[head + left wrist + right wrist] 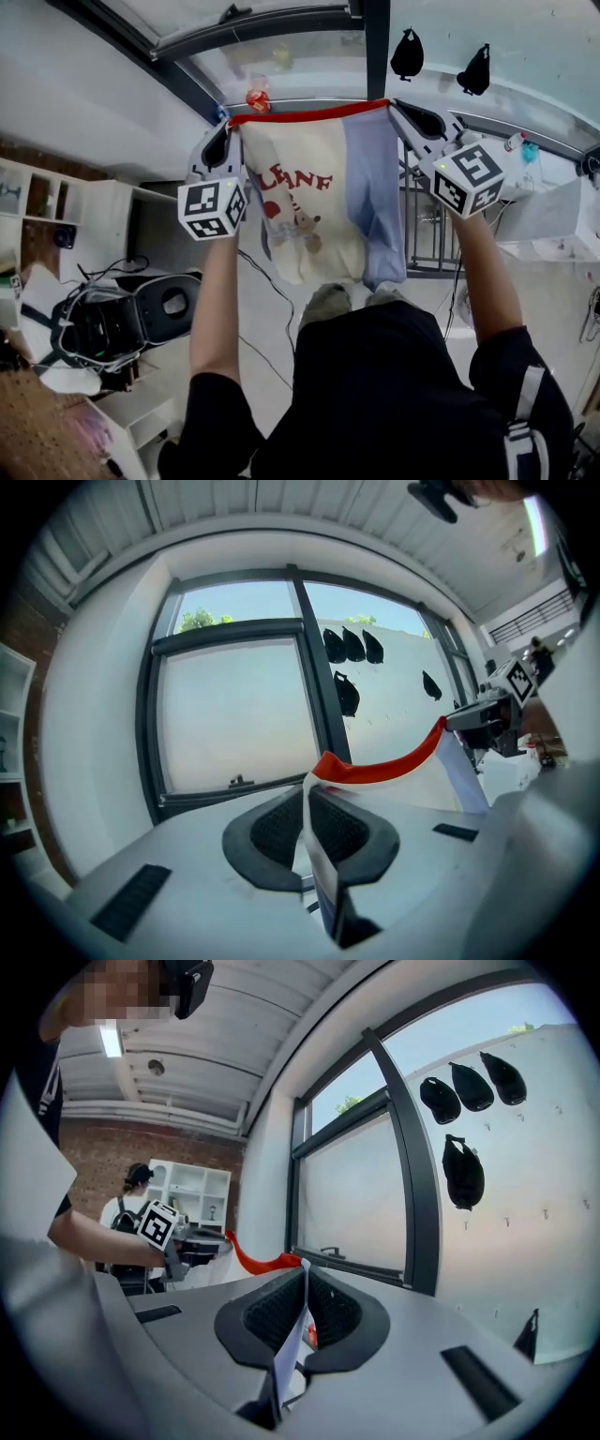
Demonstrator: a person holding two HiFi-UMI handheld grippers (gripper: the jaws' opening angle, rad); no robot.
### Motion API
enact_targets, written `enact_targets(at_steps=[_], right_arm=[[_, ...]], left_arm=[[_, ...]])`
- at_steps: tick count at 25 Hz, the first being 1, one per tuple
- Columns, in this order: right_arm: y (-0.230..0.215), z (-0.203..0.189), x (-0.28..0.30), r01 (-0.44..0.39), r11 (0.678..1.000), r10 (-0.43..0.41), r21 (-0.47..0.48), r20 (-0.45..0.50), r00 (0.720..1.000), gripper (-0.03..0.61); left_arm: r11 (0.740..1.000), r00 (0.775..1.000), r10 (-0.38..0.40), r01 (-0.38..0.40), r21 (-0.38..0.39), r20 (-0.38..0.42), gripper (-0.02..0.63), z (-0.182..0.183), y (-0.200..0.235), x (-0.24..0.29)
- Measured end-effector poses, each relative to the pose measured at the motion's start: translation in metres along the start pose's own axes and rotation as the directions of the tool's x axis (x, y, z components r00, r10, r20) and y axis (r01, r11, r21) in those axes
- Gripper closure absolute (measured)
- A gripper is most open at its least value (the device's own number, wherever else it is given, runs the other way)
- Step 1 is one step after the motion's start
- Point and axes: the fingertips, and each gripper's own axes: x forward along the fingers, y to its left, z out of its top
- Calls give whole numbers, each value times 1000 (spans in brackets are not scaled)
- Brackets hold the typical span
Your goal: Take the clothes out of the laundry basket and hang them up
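Two clenched grippers, left gripper (231, 131) and right gripper (403, 111), pinch top corners of the garment (319, 187), spread before the window (234, 714).

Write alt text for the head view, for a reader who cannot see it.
Seen from above, a person holds a cream and pale-blue garment stretched wide by its red top edge. The left gripper and the right gripper are each shut on one upper corner. The garment hangs in front of a window.

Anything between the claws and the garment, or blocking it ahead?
Nothing visible. The left claw and right claw both pinch the printed garment by its red top edge; it hangs free before the window. No hanger or rail shows.
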Motion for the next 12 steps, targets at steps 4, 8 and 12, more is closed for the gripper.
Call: enact_targets(at_steps=[4, 8, 12], right_arm=[[-15, -42, 30, 92, 996, -91, 6, -93, 992, 568], [-28, -81, 74, 173, 985, -170, -5, -186, 968, 568], [-47, -112, 73, 197, 980, -191, 2, -250, 949, 568]], left_arm=[[995, 994, -93, 91, -42, -54, 594, -49, 10, 48], [981, 979, -176, 166, -100, -106, 594, -102, 25, 96], [976, 964, -208, 193, -99, -169, 594, -131, 7, 116]])
